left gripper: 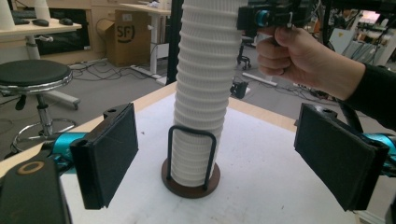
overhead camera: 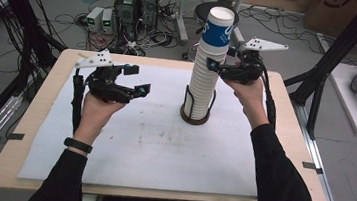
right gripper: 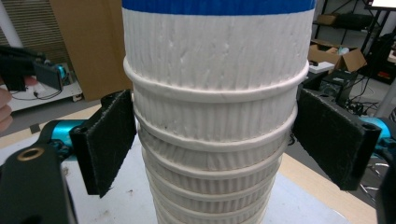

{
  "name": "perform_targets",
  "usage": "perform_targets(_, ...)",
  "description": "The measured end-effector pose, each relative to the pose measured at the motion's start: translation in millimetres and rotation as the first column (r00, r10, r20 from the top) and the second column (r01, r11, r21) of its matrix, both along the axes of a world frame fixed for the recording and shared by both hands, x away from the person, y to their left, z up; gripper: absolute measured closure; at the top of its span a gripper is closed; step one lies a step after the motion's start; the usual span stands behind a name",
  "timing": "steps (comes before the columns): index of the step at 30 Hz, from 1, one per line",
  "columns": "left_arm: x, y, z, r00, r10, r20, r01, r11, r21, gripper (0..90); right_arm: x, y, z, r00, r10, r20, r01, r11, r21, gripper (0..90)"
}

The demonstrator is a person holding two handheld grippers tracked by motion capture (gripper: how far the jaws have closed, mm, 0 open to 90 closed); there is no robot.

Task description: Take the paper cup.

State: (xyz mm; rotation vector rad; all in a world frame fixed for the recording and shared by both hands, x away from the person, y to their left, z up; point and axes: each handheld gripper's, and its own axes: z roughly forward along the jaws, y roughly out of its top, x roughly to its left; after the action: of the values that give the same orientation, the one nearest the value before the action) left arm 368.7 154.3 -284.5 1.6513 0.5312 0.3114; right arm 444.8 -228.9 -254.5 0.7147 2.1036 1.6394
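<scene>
Ribbed matt paper cups, black wire holder w/ wood base.

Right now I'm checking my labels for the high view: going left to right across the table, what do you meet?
Left black gripper held in a hand → tall stack of white ribbed paper cups in a dark round wire holder → right black gripper at the stack's upper part.
</scene>
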Motion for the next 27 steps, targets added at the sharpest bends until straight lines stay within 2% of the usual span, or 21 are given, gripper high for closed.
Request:
perform_targets(4,7.2,-11.3,16.5,0.9996,-0.022,0.017,0.022,0.9996,0.015,13.5,-0.4,-0.1,0.3,1.0,-0.001,0.003,0.001,1.0,-0.004,14.3)
perform_targets(19,37.2,-55.7,76.5,0.9972,-0.065,0.038,0.065,0.9979,-0.005,18.0,-0.8,0.7,0.5,1.0,-0.003,0.002,0.003,1.0,-0.002,14.4)
perform_targets(27,51.7,-77.2,99.9,0.9968,-0.066,0.046,0.065,0.9975,0.03,19.2,-0.9,0.1,0.7,1.0,-0.001,0.005,0.001,1.0,-0.006,14.5)
